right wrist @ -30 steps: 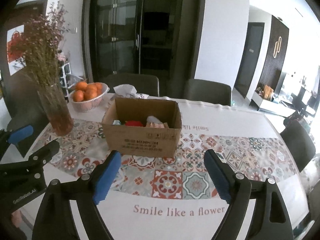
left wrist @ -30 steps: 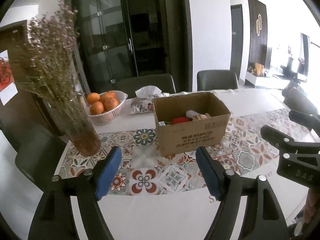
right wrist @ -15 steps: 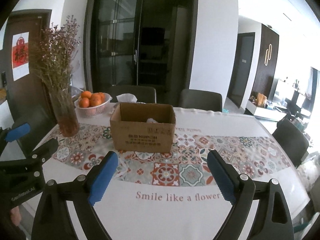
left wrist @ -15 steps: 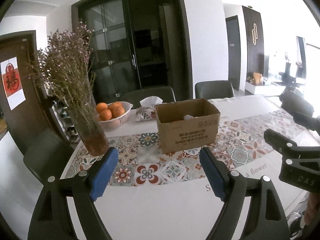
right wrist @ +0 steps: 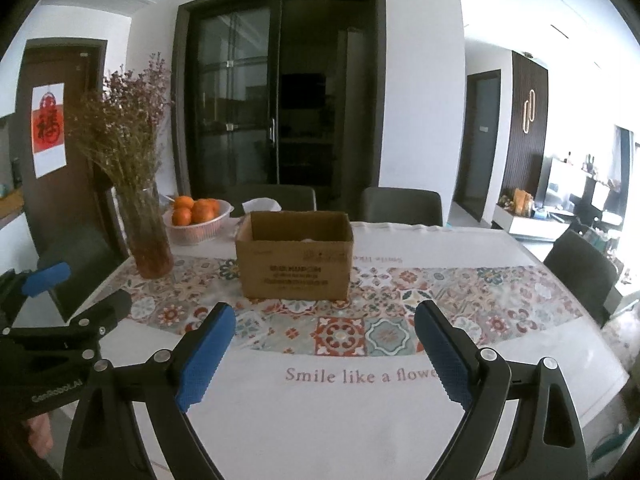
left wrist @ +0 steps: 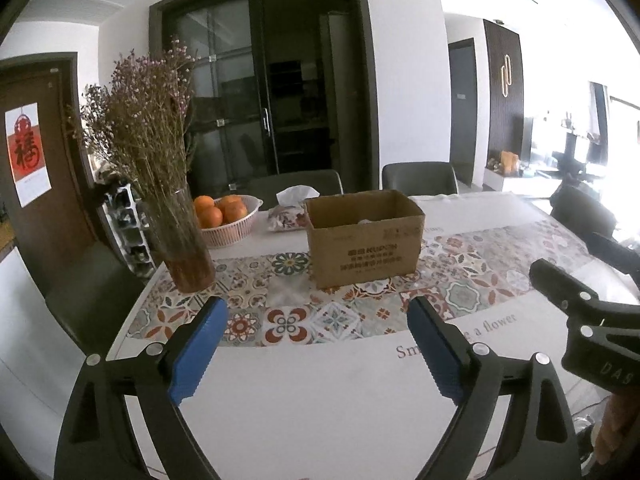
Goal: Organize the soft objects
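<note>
Ahead of both tools, past a stretch of bare white cloth, the cardboard box (left wrist: 365, 237) stands upright on the patterned runner (left wrist: 288, 312) of the table (right wrist: 320, 412), open at the top, its printed front wall facing the cameras. The left gripper (left wrist: 318, 346) has its blue pads spread wide with nothing between them, and the right gripper (right wrist: 325, 354) is likewise parted and empty. Only a pale scrap shows above the box rim in either view; what lies inside cannot be told. The left wrist view shows the tissue pack (left wrist: 289, 214) just behind the box's left corner, which the right wrist view mostly hides behind the box; the right wrist view shows the runner's open right half and the table's far right edge. Left of the box stand a vase of dried flowers (left wrist: 182, 240) and a basket of oranges (left wrist: 224, 216), near one another
</note>
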`<action>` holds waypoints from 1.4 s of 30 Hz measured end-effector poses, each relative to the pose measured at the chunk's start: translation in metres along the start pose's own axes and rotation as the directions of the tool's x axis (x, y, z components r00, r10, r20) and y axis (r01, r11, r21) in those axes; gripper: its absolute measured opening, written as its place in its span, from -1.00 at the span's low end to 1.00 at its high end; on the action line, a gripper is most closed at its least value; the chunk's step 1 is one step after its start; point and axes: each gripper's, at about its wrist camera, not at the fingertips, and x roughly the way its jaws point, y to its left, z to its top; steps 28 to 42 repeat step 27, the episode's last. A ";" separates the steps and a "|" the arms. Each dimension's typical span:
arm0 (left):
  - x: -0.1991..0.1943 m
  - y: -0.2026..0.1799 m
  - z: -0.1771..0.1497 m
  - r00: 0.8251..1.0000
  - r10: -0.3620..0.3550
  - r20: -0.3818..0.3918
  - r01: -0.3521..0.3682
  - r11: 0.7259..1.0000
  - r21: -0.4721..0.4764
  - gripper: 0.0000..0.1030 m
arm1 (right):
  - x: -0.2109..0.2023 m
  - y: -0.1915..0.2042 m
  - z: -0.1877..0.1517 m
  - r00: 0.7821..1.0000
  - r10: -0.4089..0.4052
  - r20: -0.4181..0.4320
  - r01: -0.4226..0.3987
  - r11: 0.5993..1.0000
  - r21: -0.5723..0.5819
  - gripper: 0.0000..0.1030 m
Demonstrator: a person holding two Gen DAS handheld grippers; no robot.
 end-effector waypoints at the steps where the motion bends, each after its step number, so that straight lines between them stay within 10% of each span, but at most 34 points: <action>1: -0.002 0.000 -0.002 1.000 -0.001 0.000 0.001 1.000 -0.001 0.79 | -0.001 0.000 -0.002 1.000 0.000 0.004 0.000 1.000 0.007 0.79; 42: -0.007 0.001 -0.020 1.000 0.023 -0.012 -0.023 1.000 -0.019 0.79 | -0.001 0.003 -0.017 1.000 -0.004 -0.024 0.004 1.000 0.000 0.79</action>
